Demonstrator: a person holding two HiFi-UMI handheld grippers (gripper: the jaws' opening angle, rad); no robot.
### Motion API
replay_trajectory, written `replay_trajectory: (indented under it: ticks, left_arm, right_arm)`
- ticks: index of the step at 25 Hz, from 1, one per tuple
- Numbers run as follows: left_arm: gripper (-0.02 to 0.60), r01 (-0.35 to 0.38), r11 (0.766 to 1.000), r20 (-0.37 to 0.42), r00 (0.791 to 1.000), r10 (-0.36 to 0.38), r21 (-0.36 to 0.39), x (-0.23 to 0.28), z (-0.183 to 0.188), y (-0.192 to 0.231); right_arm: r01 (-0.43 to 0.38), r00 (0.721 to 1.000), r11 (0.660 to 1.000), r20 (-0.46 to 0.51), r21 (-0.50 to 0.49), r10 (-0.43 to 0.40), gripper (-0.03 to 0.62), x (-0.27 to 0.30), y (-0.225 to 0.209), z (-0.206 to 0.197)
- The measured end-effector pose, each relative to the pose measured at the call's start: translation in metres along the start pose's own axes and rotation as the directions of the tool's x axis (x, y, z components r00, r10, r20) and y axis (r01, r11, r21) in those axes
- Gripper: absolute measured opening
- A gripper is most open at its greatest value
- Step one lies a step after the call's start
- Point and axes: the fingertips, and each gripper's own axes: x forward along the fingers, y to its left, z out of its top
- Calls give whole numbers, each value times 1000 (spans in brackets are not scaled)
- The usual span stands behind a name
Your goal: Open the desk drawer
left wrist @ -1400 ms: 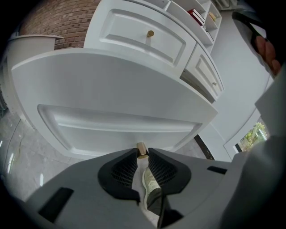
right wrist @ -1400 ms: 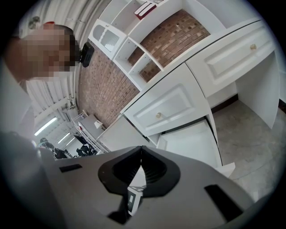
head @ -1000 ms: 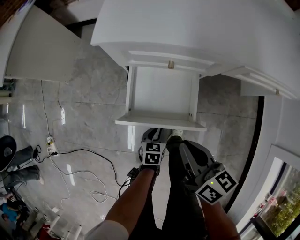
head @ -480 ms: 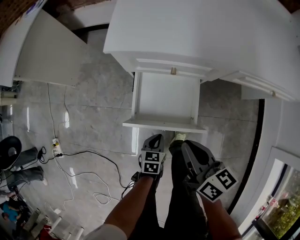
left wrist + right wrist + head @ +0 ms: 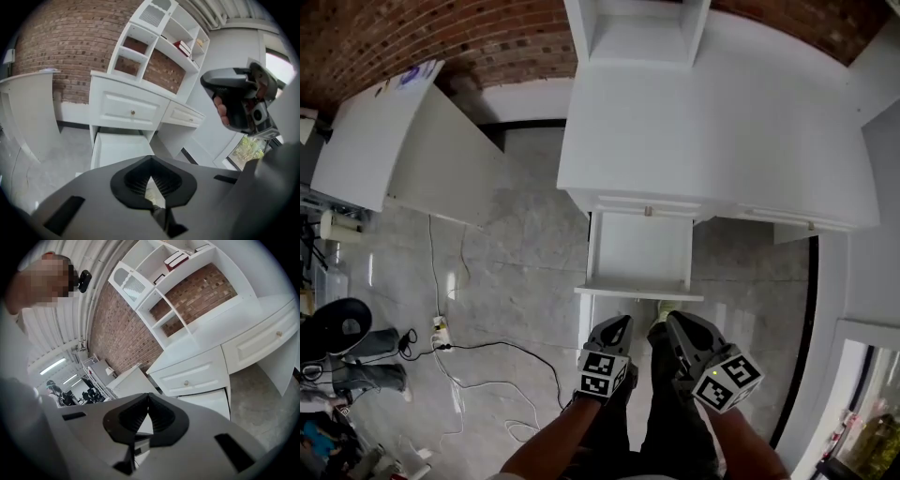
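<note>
The white desk [image 5: 712, 141] has its lower drawer [image 5: 642, 253] pulled out over the floor, and the box looks empty. Above that, a closed drawer with a small round knob [image 5: 648, 212] stays flush. Both grippers hang in front of the drawer front [image 5: 639, 293] and touch nothing. My left gripper [image 5: 614, 328] is shut and empty. Beside it my right gripper [image 5: 680, 328] is shut too. In the left gripper view the open drawer [image 5: 117, 147] lies beyond the closed tips of the left gripper [image 5: 151, 161]. The right gripper view shows the right gripper [image 5: 148, 399] pointing toward the drawer [image 5: 211, 401].
A white slanted panel [image 5: 403, 150] stands left of the desk. Cables and a power strip [image 5: 441, 330] lie on the grey tiled floor. A hutch with books [image 5: 183, 47] rises on the desk against the brick wall. A window [image 5: 872, 412] is at the right.
Both grippers have risen and drawn back from the drawer. The view has pulled away, so the desk looks smaller and its top, the hutch and the brick wall now show.
</note>
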Motion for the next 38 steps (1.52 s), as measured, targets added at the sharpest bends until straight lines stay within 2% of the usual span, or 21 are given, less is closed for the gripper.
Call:
replay_trajectory:
  ticks: [10, 17, 21, 25, 29, 38]
  left_arm:
    - [12, 78, 995, 163, 983, -87, 64, -120, 134, -62]
    - [12, 120, 989, 286, 948, -138, 81, -186, 220, -99]
    - [12, 128, 987, 359, 920, -156, 102, -220, 263, -116]
    - [12, 138, 980, 397, 899, -185, 144, -246, 292, -132]
    - [12, 151, 977, 426, 882, -203, 151, -267, 313, -142]
    - [12, 151, 972, 481, 848, -222, 183, -290, 345, -157]
  right_arm:
    - [-48, 998, 994, 24, -93, 51, 17, -41, 83, 67]
    - [-69, 994, 980, 71, -187, 84, 17, -63, 139, 121]
    - [-75, 990, 970, 96, -231, 100, 17, -78, 163, 146]
    - [-84, 986, 960, 117, -266, 119, 17, -86, 184, 167]
    - [-90, 982, 954, 132, -285, 133, 17, -93, 201, 179]
    - [-77, 973, 941, 183, -328, 144, 17, -106, 217, 206]
